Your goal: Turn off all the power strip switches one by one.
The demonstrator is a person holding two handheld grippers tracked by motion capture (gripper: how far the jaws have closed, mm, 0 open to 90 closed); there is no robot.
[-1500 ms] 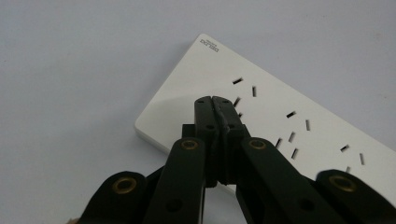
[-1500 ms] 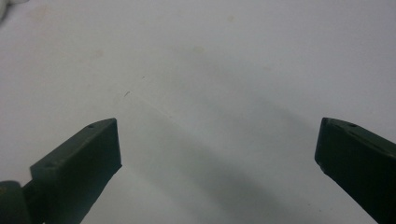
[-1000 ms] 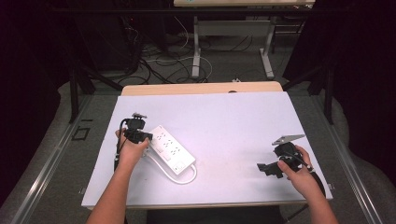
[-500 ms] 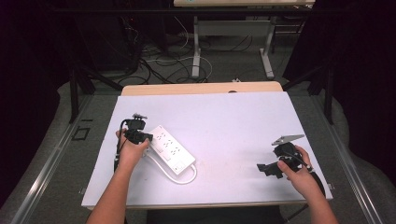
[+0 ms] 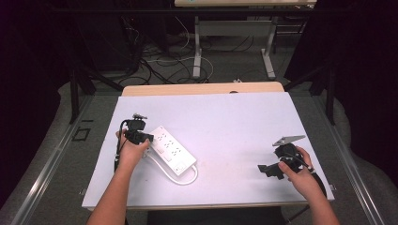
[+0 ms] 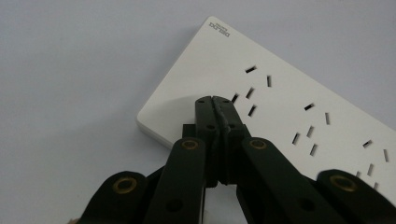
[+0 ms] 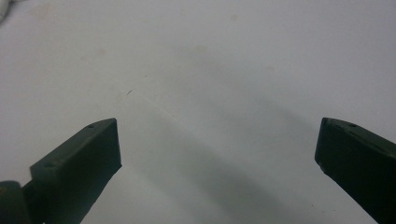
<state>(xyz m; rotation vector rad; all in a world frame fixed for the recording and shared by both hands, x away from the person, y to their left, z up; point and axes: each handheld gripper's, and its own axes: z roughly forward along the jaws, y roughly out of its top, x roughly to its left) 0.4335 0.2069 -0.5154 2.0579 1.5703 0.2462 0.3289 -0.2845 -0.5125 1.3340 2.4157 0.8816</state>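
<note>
Over the power strip [image 6: 280,107], left tongs [image 6: 215,100] point down, clenched empty — right tongs [image 7: 217,144] released.

White power strip [image 5: 171,150], black jaws

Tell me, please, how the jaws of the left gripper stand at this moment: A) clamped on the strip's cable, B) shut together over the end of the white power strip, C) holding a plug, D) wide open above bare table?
B: in the left gripper view the left gripper has its jaws pressed together, nothing between them, tips over the power strip near its end.
</note>
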